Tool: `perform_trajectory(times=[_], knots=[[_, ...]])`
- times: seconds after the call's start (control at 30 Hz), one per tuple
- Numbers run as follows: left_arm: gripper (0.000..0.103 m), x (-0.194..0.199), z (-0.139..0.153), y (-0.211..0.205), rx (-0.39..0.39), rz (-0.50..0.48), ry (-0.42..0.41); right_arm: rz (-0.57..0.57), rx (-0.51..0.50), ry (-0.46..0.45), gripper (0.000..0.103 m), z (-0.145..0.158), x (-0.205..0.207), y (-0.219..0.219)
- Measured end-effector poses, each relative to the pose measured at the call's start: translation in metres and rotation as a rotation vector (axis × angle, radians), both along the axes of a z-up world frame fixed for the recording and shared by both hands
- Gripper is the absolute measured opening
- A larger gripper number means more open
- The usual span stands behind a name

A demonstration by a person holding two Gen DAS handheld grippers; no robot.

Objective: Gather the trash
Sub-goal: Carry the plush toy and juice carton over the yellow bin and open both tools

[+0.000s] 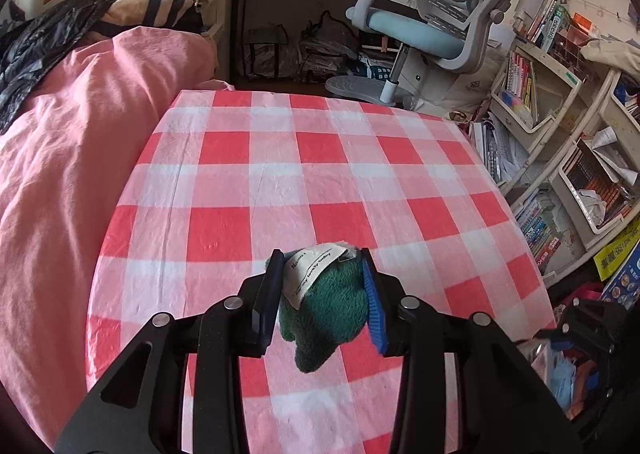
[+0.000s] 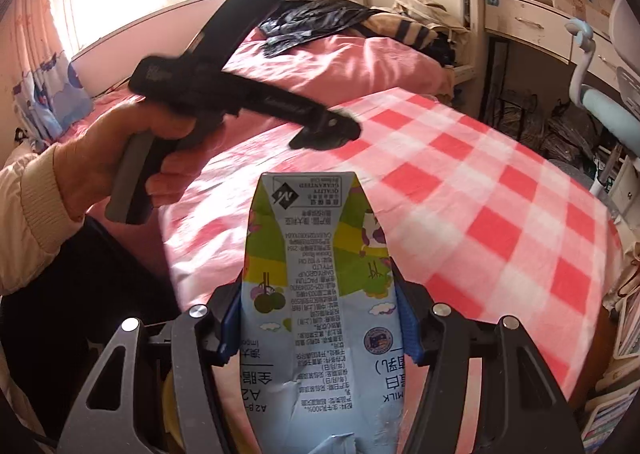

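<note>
Left wrist view: our left gripper (image 1: 322, 294) pinches a green sock (image 1: 332, 306) above the checked tablecloth (image 1: 320, 173); our right gripper (image 2: 320, 318) clamps a milk carton (image 2: 316, 294) over that same cloth's near edge.

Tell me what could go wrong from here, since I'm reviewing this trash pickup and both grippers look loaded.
1. The left gripper pinches a soft green plush item that sags below the pads, so it might slip out.
2. The right gripper squeezes a crumpled, torn milk carton; leftover liquid, if any, could drip onto the checked tablecloth.
3. The plush carries a sewn label, so it may not be trash.
</note>
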State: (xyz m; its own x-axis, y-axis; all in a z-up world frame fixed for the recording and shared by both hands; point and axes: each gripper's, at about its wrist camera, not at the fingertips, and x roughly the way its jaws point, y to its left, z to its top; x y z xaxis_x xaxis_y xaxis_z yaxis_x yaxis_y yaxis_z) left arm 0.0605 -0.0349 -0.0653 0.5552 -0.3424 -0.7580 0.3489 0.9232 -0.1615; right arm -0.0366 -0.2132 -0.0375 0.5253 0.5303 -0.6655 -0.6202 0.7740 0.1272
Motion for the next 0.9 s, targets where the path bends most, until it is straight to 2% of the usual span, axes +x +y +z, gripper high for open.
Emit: perform_trajectory(times=[0.2, 0.4, 0.5, 0.57, 0.67, 0.9], knots=[[0.035, -0.059, 0.002, 0.018, -0.017, 0.032, 0.011, -0.02, -0.006, -0.008, 0.06, -0.016, -0.049, 0.028], [0.036, -0.114, -0.006, 0.023, 0.021, 0.029, 0.028, -0.046, -0.011, 0.015, 0.06, -0.04, -0.079, 0.049], [0.036, -0.134, -0.012, 0.027, 0.032, 0.041, 0.043, -0.046, -0.047, 0.02, 0.061, -0.053, -0.087, 0.059], [0.036, -0.144, -0.016, 0.03, 0.04, 0.048, 0.058, -0.035, -0.082, 0.058, 0.072, -0.063, -0.086, 0.065], [0.036, -0.159, -0.022, 0.03, 0.055, 0.049, 0.078, -0.03, -0.151, 0.094, 0.074, -0.072, -0.09, 0.069], [0.036, -0.197, -0.041, 0.023, 0.095, 0.018, 0.139, -0.181, -0.12, 0.085, 0.09, -0.057, -0.111, 0.043]])
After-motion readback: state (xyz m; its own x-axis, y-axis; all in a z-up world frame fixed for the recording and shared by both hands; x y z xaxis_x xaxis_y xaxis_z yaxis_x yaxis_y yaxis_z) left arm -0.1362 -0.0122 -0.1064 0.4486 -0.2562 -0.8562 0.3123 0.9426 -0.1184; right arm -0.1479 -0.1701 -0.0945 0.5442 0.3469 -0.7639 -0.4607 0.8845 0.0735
